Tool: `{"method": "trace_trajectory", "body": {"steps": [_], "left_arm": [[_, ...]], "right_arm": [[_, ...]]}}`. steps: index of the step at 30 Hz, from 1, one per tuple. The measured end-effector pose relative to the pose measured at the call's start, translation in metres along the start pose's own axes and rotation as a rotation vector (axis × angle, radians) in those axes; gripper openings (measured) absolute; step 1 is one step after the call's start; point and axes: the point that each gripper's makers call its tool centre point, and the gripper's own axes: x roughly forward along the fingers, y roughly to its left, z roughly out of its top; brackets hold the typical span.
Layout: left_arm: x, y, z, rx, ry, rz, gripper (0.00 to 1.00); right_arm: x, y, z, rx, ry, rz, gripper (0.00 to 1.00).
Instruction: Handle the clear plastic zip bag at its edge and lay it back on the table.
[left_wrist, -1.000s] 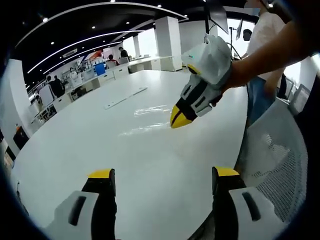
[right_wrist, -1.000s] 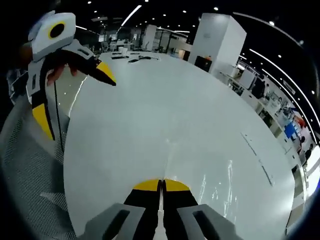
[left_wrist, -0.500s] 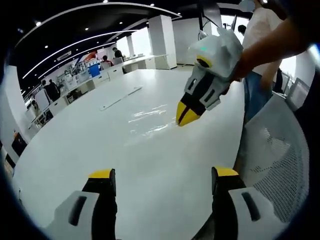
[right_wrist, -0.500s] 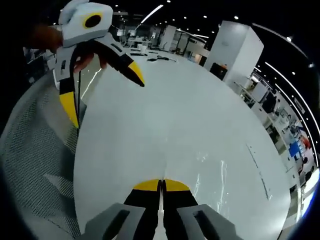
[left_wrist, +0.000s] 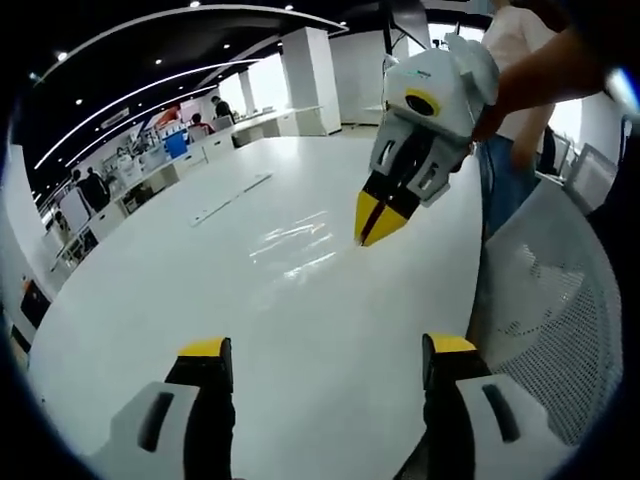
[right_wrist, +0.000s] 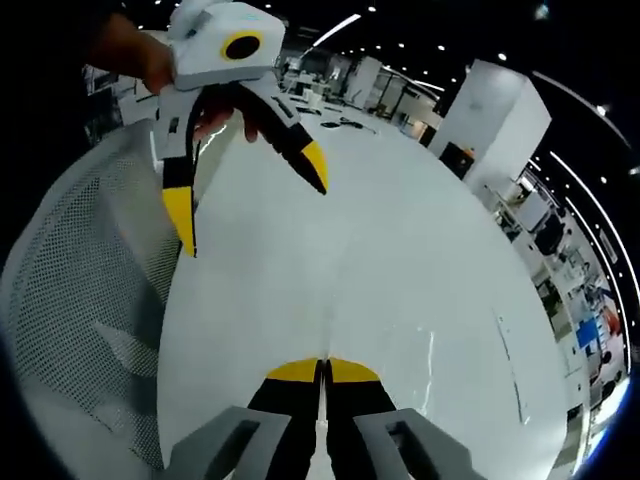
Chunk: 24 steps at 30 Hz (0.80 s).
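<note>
The clear zip bag (left_wrist: 292, 245) lies flat on the white table (left_wrist: 140, 300) and shows mostly as bright glints. In the right gripper view the bag (right_wrist: 415, 362) is a faint sheen just right of my own tips. My right gripper (left_wrist: 377, 222) hangs point-down beside the bag's right edge, jaws shut. I cannot tell whether any plastic is pinched between them. The same shut gripper (right_wrist: 322, 368) rises from the bottom of the right gripper view. Nearer the table's front edge, my left gripper (left_wrist: 328, 350) stands wide open and empty, and it (right_wrist: 248, 190) shows again held high above the table (right_wrist: 400, 230).
A grey mesh chair (left_wrist: 560, 330) stands against the table's near edge and shows again as the chair (right_wrist: 80, 300). A long flat strip (left_wrist: 232, 196) lies farther back on the table. A person (left_wrist: 520, 110) stands beside the table. Desks and people fill the far room.
The right gripper has tipped from a slant to nearly point-down and risen a little, jaws still shut. The bag's glints stay on the table. Both views have shifted with the hands.
</note>
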Motion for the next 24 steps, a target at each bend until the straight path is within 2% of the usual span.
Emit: {"method": "trace_trajectory", "body": {"steps": [6, 13, 24], "left_arm": [[0.003, 0.000, -0.001, 0.026, 0.005, -0.011, 0.73], [0.006, -0.003, 0.001, 0.061, 0.012, -0.020, 0.72], [0.010, 0.001, -0.002, 0.095, 0.029, -0.023, 0.65]], "right_arm": [[-0.006, 0.011, 0.002, -0.052, -0.011, 0.036, 0.00], [-0.012, 0.015, 0.007, -0.077, -0.037, 0.056, 0.00], [-0.025, 0.020, 0.018, -0.169, -0.091, 0.070, 0.00]]}}
